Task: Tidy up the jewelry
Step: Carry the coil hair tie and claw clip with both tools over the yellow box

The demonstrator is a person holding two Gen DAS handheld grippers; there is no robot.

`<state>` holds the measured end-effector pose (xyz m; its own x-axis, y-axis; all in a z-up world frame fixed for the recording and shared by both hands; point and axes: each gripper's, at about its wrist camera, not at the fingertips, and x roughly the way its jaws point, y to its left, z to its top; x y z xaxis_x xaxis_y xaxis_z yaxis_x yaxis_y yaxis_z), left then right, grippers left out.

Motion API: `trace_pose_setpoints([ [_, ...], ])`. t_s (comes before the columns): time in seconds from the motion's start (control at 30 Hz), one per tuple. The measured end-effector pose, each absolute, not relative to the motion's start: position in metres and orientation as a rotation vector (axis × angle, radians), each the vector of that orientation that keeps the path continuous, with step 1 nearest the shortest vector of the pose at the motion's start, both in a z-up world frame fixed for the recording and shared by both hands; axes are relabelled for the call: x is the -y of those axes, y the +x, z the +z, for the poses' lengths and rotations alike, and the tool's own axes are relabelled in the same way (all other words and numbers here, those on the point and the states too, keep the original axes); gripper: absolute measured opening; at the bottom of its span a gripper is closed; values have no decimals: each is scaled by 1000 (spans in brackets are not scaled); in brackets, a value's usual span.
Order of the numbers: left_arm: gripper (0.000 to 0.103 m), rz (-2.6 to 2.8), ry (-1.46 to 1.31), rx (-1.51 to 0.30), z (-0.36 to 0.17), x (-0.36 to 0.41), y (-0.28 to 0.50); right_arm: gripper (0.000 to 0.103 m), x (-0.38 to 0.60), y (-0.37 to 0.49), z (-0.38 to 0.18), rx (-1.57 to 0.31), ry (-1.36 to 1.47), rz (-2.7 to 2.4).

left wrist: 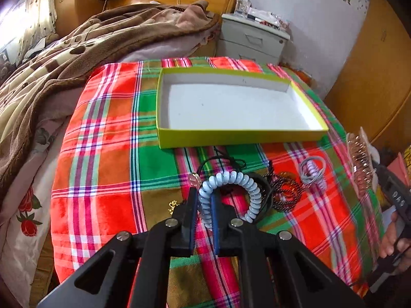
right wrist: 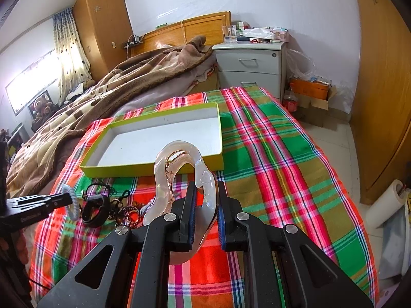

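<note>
My left gripper (left wrist: 204, 197) is shut on a pale blue spiral hair tie (left wrist: 240, 179) and holds it just above the plaid cloth. My right gripper (right wrist: 207, 192) is shut on a clear plastic packet with rose-gold jewelry (right wrist: 179, 169); the packet also shows at the right edge of the left wrist view (left wrist: 361, 161). An empty yellow-green box with a white inside (left wrist: 231, 107) (right wrist: 159, 141) lies beyond both grippers. On the cloth lie a black band (right wrist: 95, 210), a dark beaded chain (left wrist: 285, 192) and a grey-lilac hair tie (left wrist: 312, 170).
The plaid cloth (right wrist: 282, 154) covers a raised surface beside a bed with a brown blanket (left wrist: 64, 59). A grey nightstand (right wrist: 251, 64) stands behind it. A wooden wardrobe (right wrist: 380, 77) is on the right, with boxes and bags on the floor.
</note>
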<state>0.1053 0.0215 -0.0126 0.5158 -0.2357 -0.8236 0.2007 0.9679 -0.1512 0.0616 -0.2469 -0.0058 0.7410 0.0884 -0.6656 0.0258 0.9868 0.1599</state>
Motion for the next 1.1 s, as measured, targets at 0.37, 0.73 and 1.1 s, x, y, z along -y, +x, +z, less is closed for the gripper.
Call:
trace_pose_setpoints([
  [0.37,10,-265,-58,-925,20,-23,143,14,240,107,14,-723,120,61],
  [0.73,10,-253,-64,-922,14,-13,213,14,233,191,-4,-822,97,88],
  [1.1,10,-239,-64,-985,-16,-3,264,14,225,239,-30,-910,64,83],
])
